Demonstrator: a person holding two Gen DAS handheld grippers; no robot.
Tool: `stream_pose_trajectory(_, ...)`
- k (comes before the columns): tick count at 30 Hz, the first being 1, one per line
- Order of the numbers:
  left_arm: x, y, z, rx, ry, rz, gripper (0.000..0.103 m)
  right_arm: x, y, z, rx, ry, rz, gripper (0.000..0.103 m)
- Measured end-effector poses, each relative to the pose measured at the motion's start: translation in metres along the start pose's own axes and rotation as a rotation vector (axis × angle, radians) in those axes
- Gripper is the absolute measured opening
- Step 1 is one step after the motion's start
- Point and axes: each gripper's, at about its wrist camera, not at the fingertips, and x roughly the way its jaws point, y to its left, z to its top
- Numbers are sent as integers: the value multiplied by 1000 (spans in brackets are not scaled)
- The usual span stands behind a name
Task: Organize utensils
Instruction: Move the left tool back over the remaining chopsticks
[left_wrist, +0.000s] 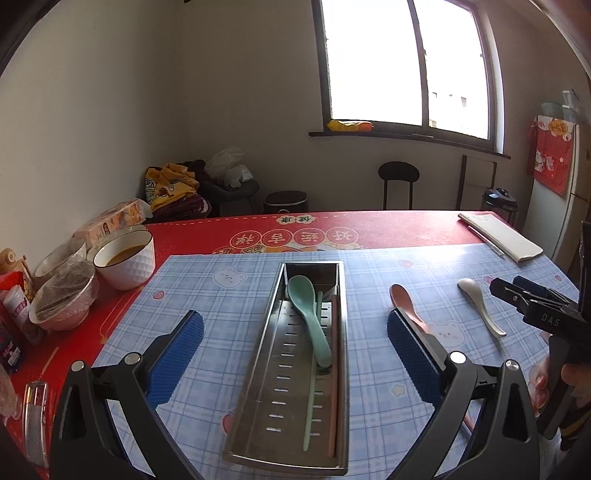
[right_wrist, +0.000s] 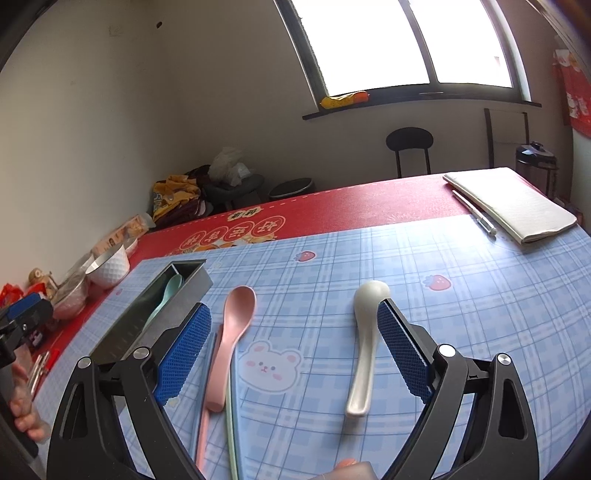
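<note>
My left claw (left_wrist: 295, 339) is wide open with nothing in it, hanging over the steel tray (left_wrist: 255, 376), which runs from 6 toward 12 o'clock between the blue pads (left_wrist: 183, 354). In the tray lie a green spoon (left_wrist: 308, 314), bowl toward 12, plus a green chopstick (left_wrist: 309, 406) and a pink chopstick (left_wrist: 333, 369) along its right side. At 3 o'clock of the tray, on the checked mat (left_wrist: 229, 302), I see a pink spoon (left_wrist: 400, 299) and further right a white spoon (left_wrist: 480, 306). My right claw (right_wrist: 293, 350) is also wide open and empty. In its view the pink spoon (right_wrist: 232, 332) lies just beside the left pad (right_wrist: 183, 354) and the white spoon (right_wrist: 365, 350) just beside the right pad, both on the mat, bowls toward 12. Two more chopsticks, one pink (right_wrist: 203, 428) and one green (right_wrist: 232, 424), lie under the pink spoon's handle, running to 6 o'clock. Bowls (left_wrist: 123, 258) crowd the table's (left_wrist: 388, 229) edge at 9 o'clock; a folded cloth (right_wrist: 513, 203) and pen (right_wrist: 476, 214) sit at 1 o'clock.
</note>
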Motion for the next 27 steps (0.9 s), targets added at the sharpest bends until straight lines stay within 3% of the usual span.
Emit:
stream_pose_trajectory(9,19,-77,-10,79,109,-78,97,-27,-21,8,59,-37,-117,88)
stream_pose_trajectory(16,48,-111,-36,160,167,-22,96,-26,-32,5,109,1,-140,88)
stream_pose_trajectory(19,59,-118,-44,168,207,-22,83,-25,-36,4,136,9,-137,88)
stream_pose_trajectory(24,69,-111,-49,94,231,-44,68,-23,-40,1,187,36,-103,88)
stream_pose_trajectory(27,76,-114,-52,106,266,-61,50,-26,-38,2,188,28,-91,89)
